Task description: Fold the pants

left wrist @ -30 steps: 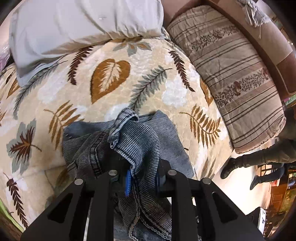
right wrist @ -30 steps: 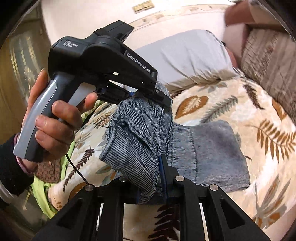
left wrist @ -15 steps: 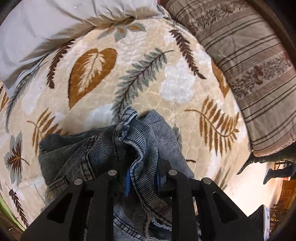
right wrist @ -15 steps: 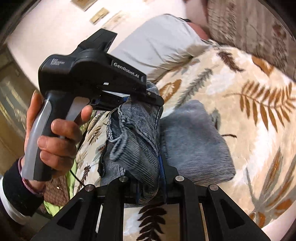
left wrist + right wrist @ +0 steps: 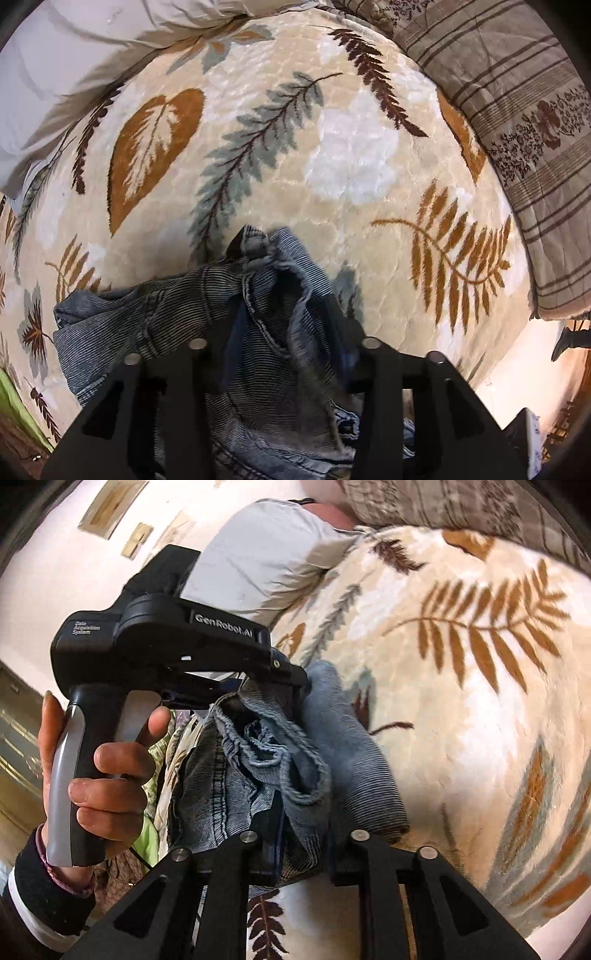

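1. Blanket: cream plush with brown, orange and grey-blue leaf and fern prints; covers the bed and carries everything below.
2. Striped quilt: beige with brown bands and a floral strip, bunched along the blanket's right edge in the left wrist view.
3. Pillow: pale grey, at the far left of the bed, its edge resting on the blanket.
4. Pants: blue-grey ribbed denim, bunched on the blanket's near part; a frayed hem curls up between the two tools, and a smoother folded panel lies flat just beside it toward the ferns.
5. Left gripper: jaws spread apart, denim bunched loosely between and over them. In the right wrist view its black body, lettered "GenRobot.AI", is held by the left hand.
6. Right gripper: jaws spread apart, with a fold of the pants lying in the gap.
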Demonstrator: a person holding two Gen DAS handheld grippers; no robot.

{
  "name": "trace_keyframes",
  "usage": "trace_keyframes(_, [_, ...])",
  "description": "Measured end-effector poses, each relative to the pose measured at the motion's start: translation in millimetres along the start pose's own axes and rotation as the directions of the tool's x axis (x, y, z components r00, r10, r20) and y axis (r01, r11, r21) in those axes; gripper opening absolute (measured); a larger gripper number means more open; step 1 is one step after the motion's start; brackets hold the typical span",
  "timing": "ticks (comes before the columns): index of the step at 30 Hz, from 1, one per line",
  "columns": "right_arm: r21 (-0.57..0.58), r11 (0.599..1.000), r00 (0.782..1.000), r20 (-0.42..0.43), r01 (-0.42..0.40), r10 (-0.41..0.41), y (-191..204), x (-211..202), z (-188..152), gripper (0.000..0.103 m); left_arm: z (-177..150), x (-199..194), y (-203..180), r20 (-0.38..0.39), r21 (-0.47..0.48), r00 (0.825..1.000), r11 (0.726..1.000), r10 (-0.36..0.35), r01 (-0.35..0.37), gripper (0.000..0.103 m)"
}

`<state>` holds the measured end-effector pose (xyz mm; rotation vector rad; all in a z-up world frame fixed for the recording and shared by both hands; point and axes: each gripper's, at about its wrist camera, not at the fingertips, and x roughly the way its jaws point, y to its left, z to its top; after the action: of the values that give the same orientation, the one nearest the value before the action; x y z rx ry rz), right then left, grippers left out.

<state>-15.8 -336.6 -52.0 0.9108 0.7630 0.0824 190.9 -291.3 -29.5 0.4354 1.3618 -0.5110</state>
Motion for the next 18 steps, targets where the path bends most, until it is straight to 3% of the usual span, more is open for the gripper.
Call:
trace_keyframes(5, [0.033,0.999,1.0,-0.012,-0.011,0.011,-9.9,-5.2,0.5,0.019,7.6,-16.5,-1.0,0.003,-0.006,1.0,1.0,0.009,-0.009,0.045])
trace_keyframes(9, [0.012,1.0,1.0,-0.013,-0.017,0.017,-7.3,-15.4,7.9,0.023,6.9,-51.2,26.6,0.066,-0.06,0.998,0.998,-0.018,0.022,0.05])
trace_keyframes(15, [-0.05,0.999,0.997,0.079,0.002,0.002,0.3,-45.7,42.5,0.041,-31.4,-97.1,108.9,0.177,-0.171,0.983,0.982,-0.055,0.086,0.066])
trace_keyframes(18, [-0.079,0.997,0.998,0.068,-0.013,0.018,11.7,-38.9,74.1,0.055,-61.4,-96.3,151.7,0.2,-0.266,0.974,0.951,-0.105,0.158,0.068])
